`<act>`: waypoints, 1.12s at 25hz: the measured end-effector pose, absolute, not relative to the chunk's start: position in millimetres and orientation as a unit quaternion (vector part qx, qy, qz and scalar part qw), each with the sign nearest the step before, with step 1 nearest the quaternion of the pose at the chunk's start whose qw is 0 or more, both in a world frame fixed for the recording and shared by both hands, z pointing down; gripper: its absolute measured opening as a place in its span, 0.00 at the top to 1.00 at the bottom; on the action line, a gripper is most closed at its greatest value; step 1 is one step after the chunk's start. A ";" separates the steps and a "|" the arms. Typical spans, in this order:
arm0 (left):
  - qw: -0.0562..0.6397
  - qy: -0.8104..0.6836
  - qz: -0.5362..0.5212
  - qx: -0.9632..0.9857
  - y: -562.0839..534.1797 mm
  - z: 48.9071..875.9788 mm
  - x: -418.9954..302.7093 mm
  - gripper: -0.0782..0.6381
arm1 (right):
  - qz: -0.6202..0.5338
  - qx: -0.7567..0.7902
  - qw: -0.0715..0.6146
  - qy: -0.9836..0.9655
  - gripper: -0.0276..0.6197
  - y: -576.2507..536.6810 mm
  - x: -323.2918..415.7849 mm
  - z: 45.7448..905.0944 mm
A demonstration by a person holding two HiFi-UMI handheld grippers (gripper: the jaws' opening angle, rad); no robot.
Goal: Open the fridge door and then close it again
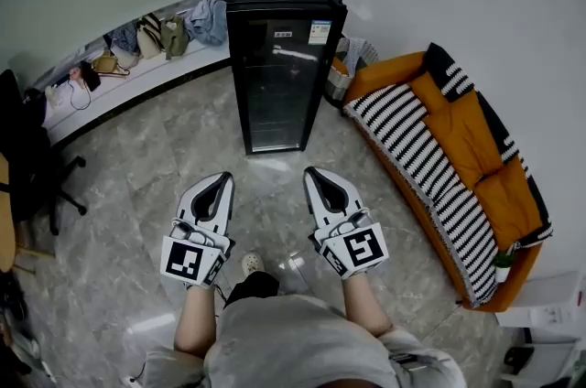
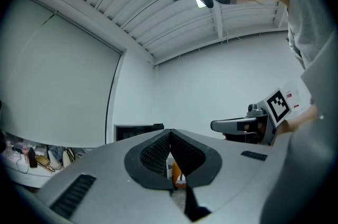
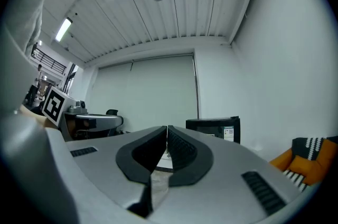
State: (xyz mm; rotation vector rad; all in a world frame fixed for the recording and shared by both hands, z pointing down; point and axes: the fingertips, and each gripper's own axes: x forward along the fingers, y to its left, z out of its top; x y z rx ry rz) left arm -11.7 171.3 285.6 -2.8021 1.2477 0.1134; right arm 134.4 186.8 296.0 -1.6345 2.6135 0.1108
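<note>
A tall black fridge (image 1: 279,57) with a glass door stands against the far wall, its door closed. Both grippers are held level over the floor, pointing toward it and well short of it. My left gripper (image 1: 221,179) is shut with nothing between its jaws, and so is my right gripper (image 1: 310,173). In the left gripper view the tips of the left gripper (image 2: 170,133) meet, with the fridge (image 2: 133,132) beyond on the left and the right gripper (image 2: 245,126) alongside. In the right gripper view the right gripper (image 3: 167,128) is closed and the fridge (image 3: 215,129) stands just right of its tips.
An orange sofa (image 1: 458,148) with a striped blanket runs along the right wall. A basket (image 1: 346,66) sits between sofa and fridge. Bags lie on a low ledge (image 1: 137,80) at the left. A black office chair (image 1: 32,167) stands at far left. Grey marble floor (image 1: 265,162) lies ahead.
</note>
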 end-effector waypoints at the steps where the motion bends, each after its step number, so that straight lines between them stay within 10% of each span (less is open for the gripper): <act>1: 0.039 0.405 0.043 -0.912 159.0 282.5 -14.7 0.87 | 0.037 -0.532 0.029 0.845 0.93 175.7 131.9 295.6; 28: 0.018 0.383 0.037 -0.923 -47.7 303.6 -15.9 0.87 | 0.011 -0.557 0.025 0.830 0.93 -23.6 130.2 311.1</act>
